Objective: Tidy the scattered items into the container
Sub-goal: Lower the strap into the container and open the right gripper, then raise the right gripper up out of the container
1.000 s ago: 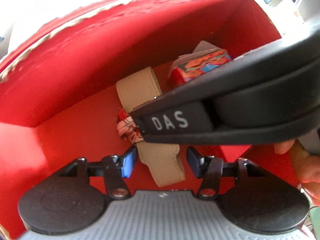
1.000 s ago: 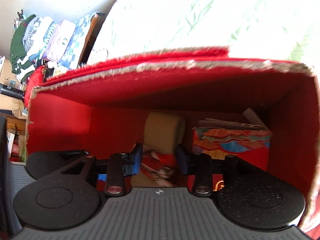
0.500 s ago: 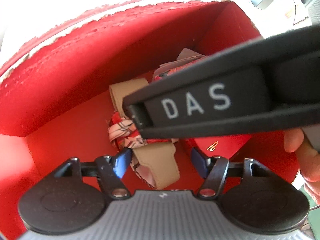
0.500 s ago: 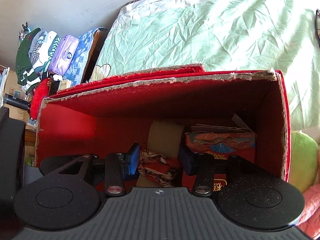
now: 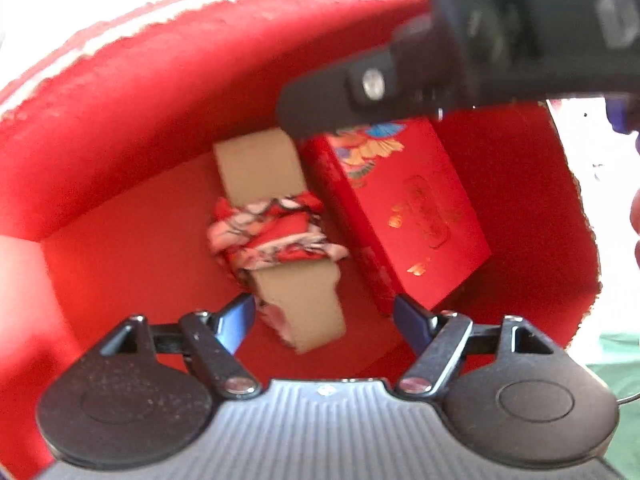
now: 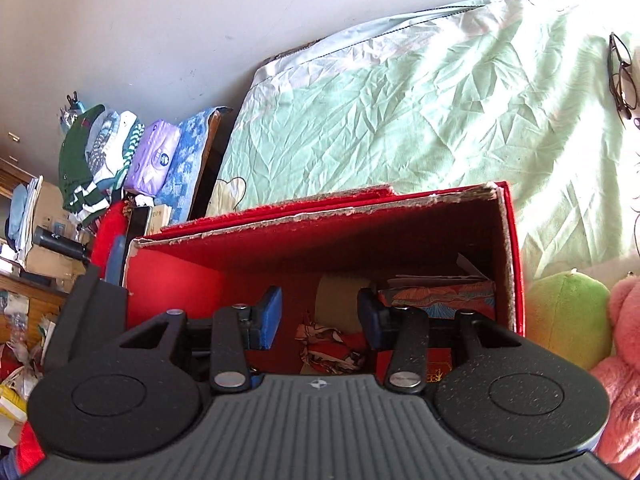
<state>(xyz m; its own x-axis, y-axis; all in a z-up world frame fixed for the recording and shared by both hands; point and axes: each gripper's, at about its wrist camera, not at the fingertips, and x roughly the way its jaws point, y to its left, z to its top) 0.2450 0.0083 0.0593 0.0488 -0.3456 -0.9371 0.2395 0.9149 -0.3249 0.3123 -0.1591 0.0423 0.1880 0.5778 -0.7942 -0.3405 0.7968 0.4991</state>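
My left gripper [image 5: 324, 312] had just been opening, fingers spread, nothing pinched; one scarf-wrapped tan strap [image 5: 280, 240] lay between them on the floor of the red box [image 5: 120, 120], beside one red packet [image 5: 404, 208]. Right gripper [image 6: 320, 316] fingers spread, empty, above the box.

light: bright daylight, blown-out top rim | blur: near black arm, perhaps moving | edges: fisheye-bent

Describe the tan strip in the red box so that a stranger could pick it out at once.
Look inside the red box standing on the green bedsheet. On its floor, left of the flat red gift box, lies the tan strip. It alone has a red patterned scarf knotted around its middle.
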